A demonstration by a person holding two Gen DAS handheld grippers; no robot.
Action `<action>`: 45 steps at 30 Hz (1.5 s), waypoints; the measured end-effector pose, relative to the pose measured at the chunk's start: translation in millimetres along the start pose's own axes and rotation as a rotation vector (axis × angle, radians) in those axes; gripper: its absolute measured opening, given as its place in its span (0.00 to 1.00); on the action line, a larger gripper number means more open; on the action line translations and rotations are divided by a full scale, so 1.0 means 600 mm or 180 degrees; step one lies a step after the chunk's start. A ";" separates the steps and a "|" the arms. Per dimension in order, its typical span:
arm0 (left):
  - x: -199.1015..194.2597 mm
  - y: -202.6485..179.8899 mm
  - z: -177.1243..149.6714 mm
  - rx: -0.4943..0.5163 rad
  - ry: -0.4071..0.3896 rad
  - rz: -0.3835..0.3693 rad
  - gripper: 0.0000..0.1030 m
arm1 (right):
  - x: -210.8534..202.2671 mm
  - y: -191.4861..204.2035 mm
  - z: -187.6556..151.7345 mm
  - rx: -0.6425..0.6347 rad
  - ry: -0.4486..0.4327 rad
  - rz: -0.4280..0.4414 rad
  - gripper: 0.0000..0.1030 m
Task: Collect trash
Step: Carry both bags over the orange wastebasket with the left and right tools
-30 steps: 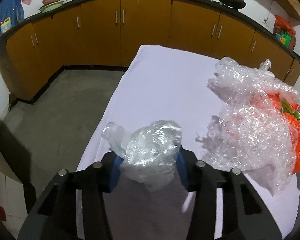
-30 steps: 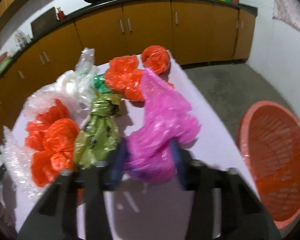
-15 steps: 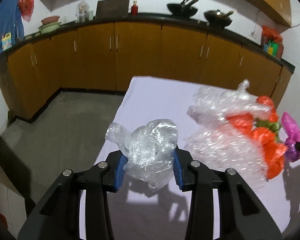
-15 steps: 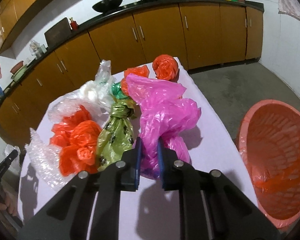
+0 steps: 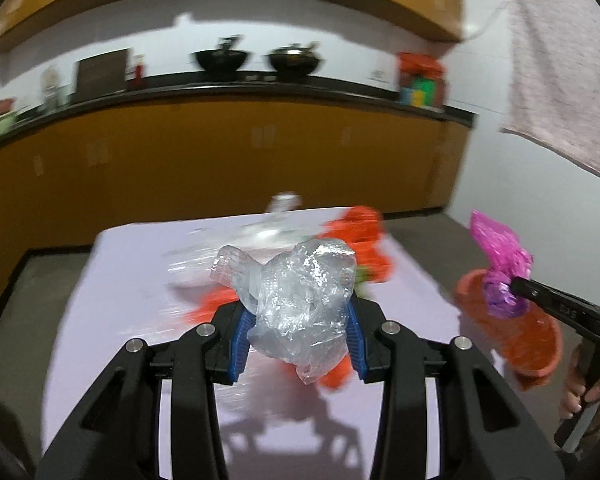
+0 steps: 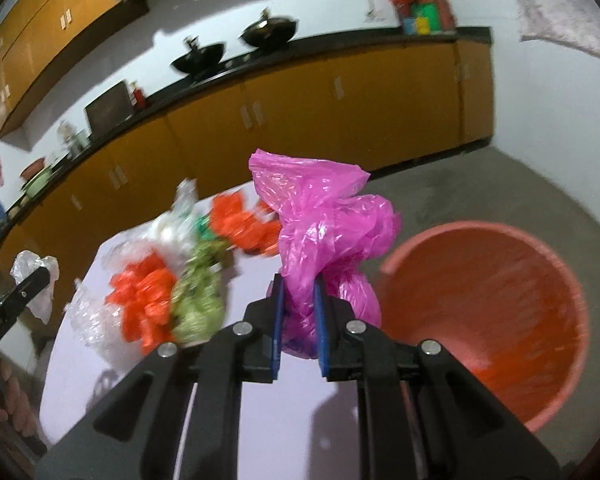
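Note:
My left gripper (image 5: 298, 316) is shut on a crumpled clear plastic bag (image 5: 300, 300), held up above the white table (image 5: 120, 280). My right gripper (image 6: 298, 312) is shut on a pink plastic bag (image 6: 324, 216), lifted over the table's right edge beside the orange basket (image 6: 500, 312) on the floor. In the left wrist view the pink bag (image 5: 500, 264) and the right gripper (image 5: 516, 286) show at the right, in front of the basket (image 5: 512, 332). Orange bags (image 6: 144, 300), a green bag (image 6: 198, 300) and clear bubble wrap (image 6: 88, 320) lie on the table.
Wooden cabinets (image 6: 300, 112) under a black counter (image 5: 220, 88) with woks line the far wall. Grey floor (image 6: 500, 184) lies right of the table around the basket. A person's hand (image 5: 580, 392) holds the right gripper's handle. A cloth (image 5: 560, 80) hangs at the upper right.
Both grippers rose and swung right with their bags. The right gripper's jaws closed tight on the pink bag, which came up off the table toward the basket.

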State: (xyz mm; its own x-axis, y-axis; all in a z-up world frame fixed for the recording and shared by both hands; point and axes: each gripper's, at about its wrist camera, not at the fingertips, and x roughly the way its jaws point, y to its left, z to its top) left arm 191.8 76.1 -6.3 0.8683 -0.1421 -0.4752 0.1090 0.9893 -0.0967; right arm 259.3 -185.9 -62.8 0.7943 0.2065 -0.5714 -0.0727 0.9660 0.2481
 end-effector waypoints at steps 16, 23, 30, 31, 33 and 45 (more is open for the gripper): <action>0.107 -0.298 0.065 0.1020 0.0090 -0.0881 0.39 | -0.092 -0.174 0.013 0.0064 -0.0119 -0.0629 0.14; 0.127 -0.376 0.088 0.1441 0.0085 -0.1198 0.39 | -0.108 -0.213 0.063 0.0219 0.0042 -0.0744 0.14; 0.144 -0.393 0.020 0.1377 0.0091 -0.1274 0.39 | -0.108 -0.233 0.042 0.0202 -0.0187 -0.0835 0.14; 0.149 -0.392 0.005 0.1335 0.0126 -0.1265 0.39 | -0.106 -0.240 0.034 0.0226 -0.0218 -0.0855 0.14; 0.162 -0.390 -0.010 0.1254 0.0256 -0.1273 0.39 | -0.102 -0.256 0.018 0.0367 -0.0207 -0.0837 0.14; 0.206 -0.445 -0.032 0.1144 0.0530 -0.1212 0.41 | -0.040 -0.306 -0.033 0.0639 0.0002 -0.0563 0.15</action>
State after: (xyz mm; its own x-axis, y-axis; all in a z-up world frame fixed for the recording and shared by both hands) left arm 260.8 -206.0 -56.3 0.6499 -0.4666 -0.5999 0.5844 0.8115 0.0019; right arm 241.3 -364.9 -110.2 0.7836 0.0372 -0.6201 0.1884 0.9369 0.2943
